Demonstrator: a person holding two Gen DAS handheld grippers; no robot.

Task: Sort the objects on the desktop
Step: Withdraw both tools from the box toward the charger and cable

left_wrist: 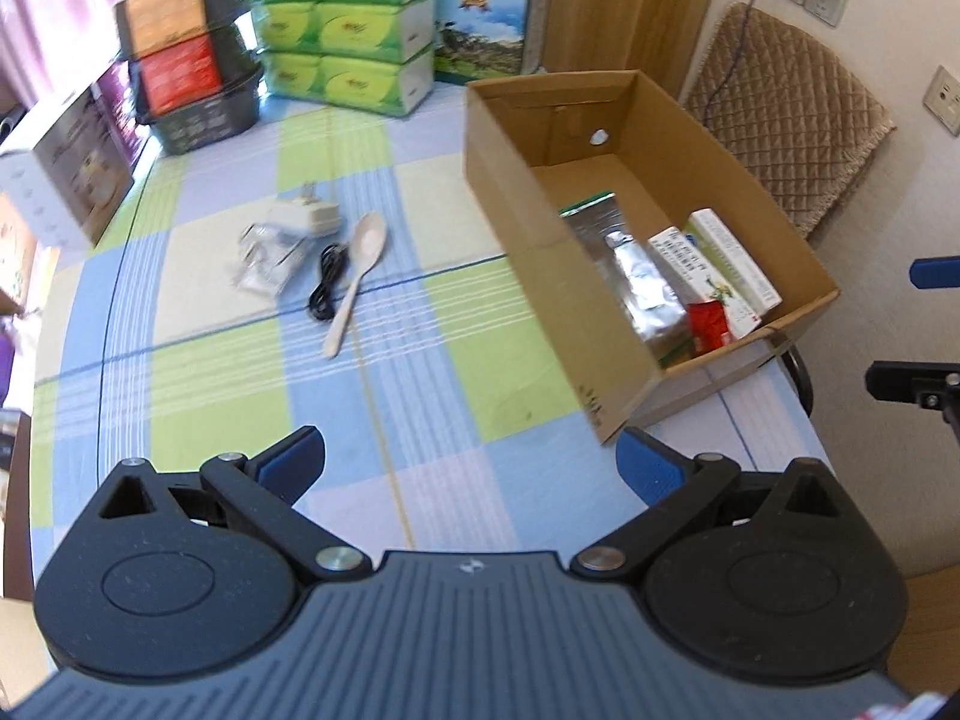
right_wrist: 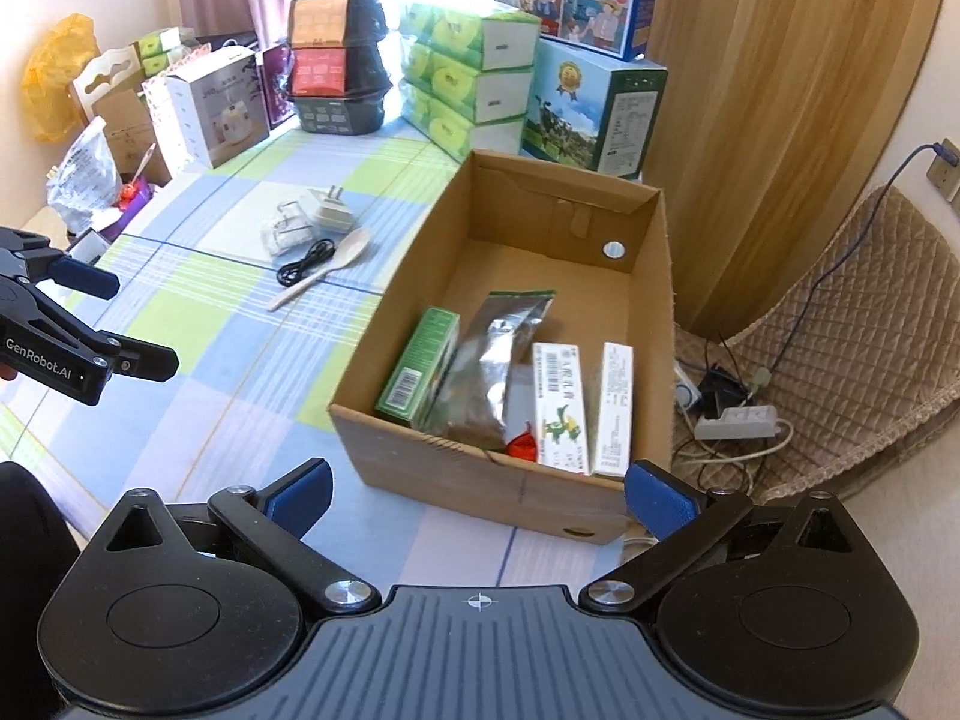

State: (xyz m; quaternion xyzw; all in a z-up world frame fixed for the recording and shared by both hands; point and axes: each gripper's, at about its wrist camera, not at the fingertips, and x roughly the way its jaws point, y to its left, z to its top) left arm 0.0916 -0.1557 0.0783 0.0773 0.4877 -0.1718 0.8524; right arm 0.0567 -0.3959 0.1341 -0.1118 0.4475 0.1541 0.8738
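Observation:
On the checked tablecloth (left_wrist: 198,300) lie a pale spoon (left_wrist: 360,276) (right_wrist: 327,270), a coiled black cable (left_wrist: 327,282) (right_wrist: 306,267), a white plug adapter (left_wrist: 312,213) (right_wrist: 330,210) and a clear plastic packet (left_wrist: 264,261) (right_wrist: 285,234). To their right stands an open cardboard box (left_wrist: 516,192) (right_wrist: 450,468). It holds a green carton (right_wrist: 420,369), a silver foil pouch (left_wrist: 630,276) (right_wrist: 498,360), two white cartons (left_wrist: 714,264) (right_wrist: 561,408) and a red packet (left_wrist: 708,324) (right_wrist: 521,444). My left gripper (left_wrist: 471,468) (right_wrist: 126,318) hovers open over the near cloth. My right gripper (right_wrist: 480,498) (left_wrist: 900,327) is open at the box's near wall. Both are empty.
Along the back stand stacked green tissue packs (left_wrist: 348,24) (right_wrist: 462,72), a black basket (left_wrist: 204,114) of boxes, a white appliance box (left_wrist: 66,174) and a blue-green carton (left_wrist: 492,18). A quilted chair (right_wrist: 852,324) with a power strip (right_wrist: 738,423) sits right of the table.

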